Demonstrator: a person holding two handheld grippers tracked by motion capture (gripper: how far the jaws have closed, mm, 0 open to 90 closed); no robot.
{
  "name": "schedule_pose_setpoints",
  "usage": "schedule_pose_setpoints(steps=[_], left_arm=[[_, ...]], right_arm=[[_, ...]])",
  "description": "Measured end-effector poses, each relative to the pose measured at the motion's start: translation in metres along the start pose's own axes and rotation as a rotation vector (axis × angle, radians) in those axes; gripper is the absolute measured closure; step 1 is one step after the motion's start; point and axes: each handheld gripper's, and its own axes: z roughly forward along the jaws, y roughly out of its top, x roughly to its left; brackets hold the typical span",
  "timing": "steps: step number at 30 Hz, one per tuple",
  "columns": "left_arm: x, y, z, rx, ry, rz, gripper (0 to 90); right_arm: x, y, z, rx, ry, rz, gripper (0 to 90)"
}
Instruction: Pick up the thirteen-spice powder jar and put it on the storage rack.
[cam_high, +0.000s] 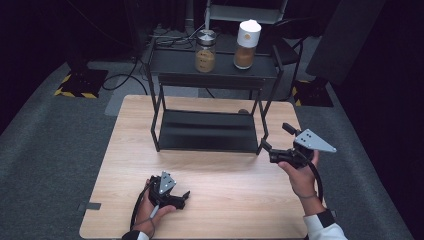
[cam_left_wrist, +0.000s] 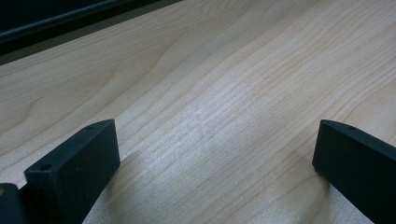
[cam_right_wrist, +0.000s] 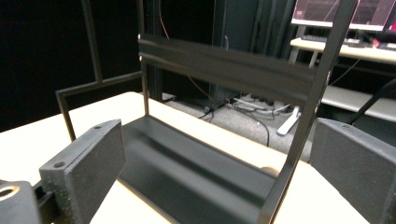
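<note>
Evidently both hands are empty at this moment, and how each is held suggests a different role. The left hand-held gripper (cam_high: 183, 196) lies low on the near part of the tabletop (cam_high: 225, 172), and in the left gripper view its jaws stand wide apart over bare pale wood with nothing between them; it looks parked, resting out of the way while the other hand works. The right hand-held gripper (cam_high: 264, 146) is raised at the right side of the tabletop, its jaws also wide open and gripping nothing, and it points at the black two-tier rack (cam_high: 209, 131) that stands toward the far middle of the tabletop. In the right gripper view the rack's near right post (cam_right_wrist: 306, 119) rises between the jaws (farther off, not touched), so the likeliest reading is an approach to the rack from its right end, either to take hold of that post or to reach in along the empty lower shelf (cam_right_wrist: 187, 172). The rack's top shelf carries a glass jar with a metal lid (cam_high: 205, 51) and, just beside it to the right, a white-capped jar (cam_high: 247, 45), both partly filled with something brown; they stand upright and near the middle, which keeps them steady should the rack be nudged. A small brown thing shows at the rack's far right foot; what it is cannot be told.
</note>
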Motion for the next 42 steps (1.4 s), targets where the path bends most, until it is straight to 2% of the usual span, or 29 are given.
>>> schedule_pose_setpoints(steps=[7,17,26,36,42], left_arm=[[-0.001,0.000,0.000,0.000,0.004,-0.003,0.4],[-0.001,0.000,0.000,0.000,0.004,-0.003,0.4],[-0.001,0.000,0.000,0.000,0.004,-0.003,0.4],[-0.001,0.000,0.000,0.000,0.005,-0.003,0.4],[-0.001,0.000,0.000,0.000,0.005,-0.004,0.4]], right_arm=[[0.008,-0.023,-0.009,0.022,-0.008,0.010,3.6],[0.020,-0.040,-0.016,0.061,-0.027,-0.002,3.6],[0.026,-0.059,-0.023,0.103,-0.026,0.014,3.6],[0.032,-0.082,-0.027,0.171,-0.039,0.017,3.6],[0.033,-0.099,-0.032,0.207,-0.048,0.049,3.6]])
